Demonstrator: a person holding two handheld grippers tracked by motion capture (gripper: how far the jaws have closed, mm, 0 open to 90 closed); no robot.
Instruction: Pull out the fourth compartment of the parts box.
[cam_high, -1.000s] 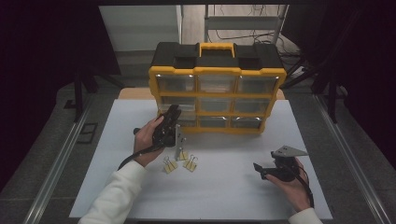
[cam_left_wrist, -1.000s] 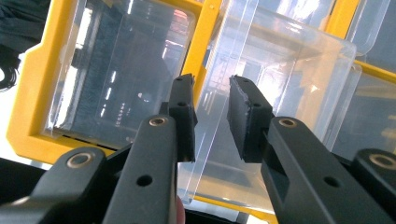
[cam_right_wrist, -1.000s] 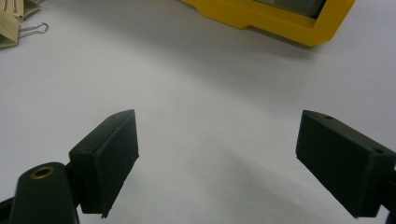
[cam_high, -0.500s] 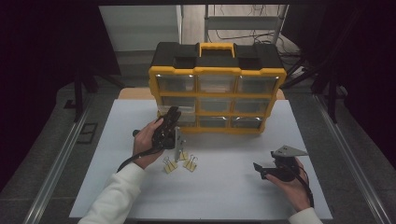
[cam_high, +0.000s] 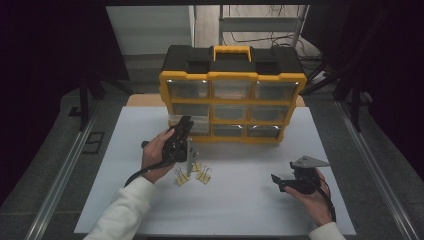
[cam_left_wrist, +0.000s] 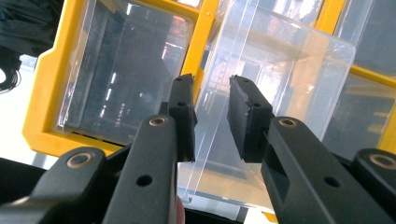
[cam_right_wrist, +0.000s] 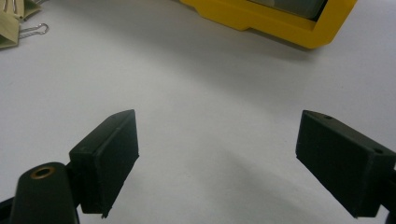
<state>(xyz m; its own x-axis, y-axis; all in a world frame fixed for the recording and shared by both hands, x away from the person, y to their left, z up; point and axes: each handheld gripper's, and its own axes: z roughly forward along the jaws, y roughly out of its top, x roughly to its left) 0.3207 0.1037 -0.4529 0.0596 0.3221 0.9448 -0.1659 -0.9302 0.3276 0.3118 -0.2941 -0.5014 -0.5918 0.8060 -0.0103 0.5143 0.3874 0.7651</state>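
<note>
The left gripper (cam_left_wrist: 210, 116) is nearer: its jaws sit partly apart around the front edge of the clear drawer (cam_left_wrist: 280, 107), sticking out of the yellow box (cam_high: 232, 107). The right gripper (cam_right_wrist: 219, 163) waits, spread wide.

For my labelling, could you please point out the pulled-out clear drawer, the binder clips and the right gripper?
clear drawer (cam_left_wrist: 280, 79), left gripper view, front wall.
binder clips (cam_high: 202, 176), high view, one clip's body.
right gripper (cam_right_wrist: 217, 163), right gripper view, between open jaws.

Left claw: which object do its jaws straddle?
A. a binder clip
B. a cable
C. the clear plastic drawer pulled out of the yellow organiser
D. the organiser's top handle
C: in the left gripper view, the left claw has the clear plastic drawer's edge between its jaws.
</note>
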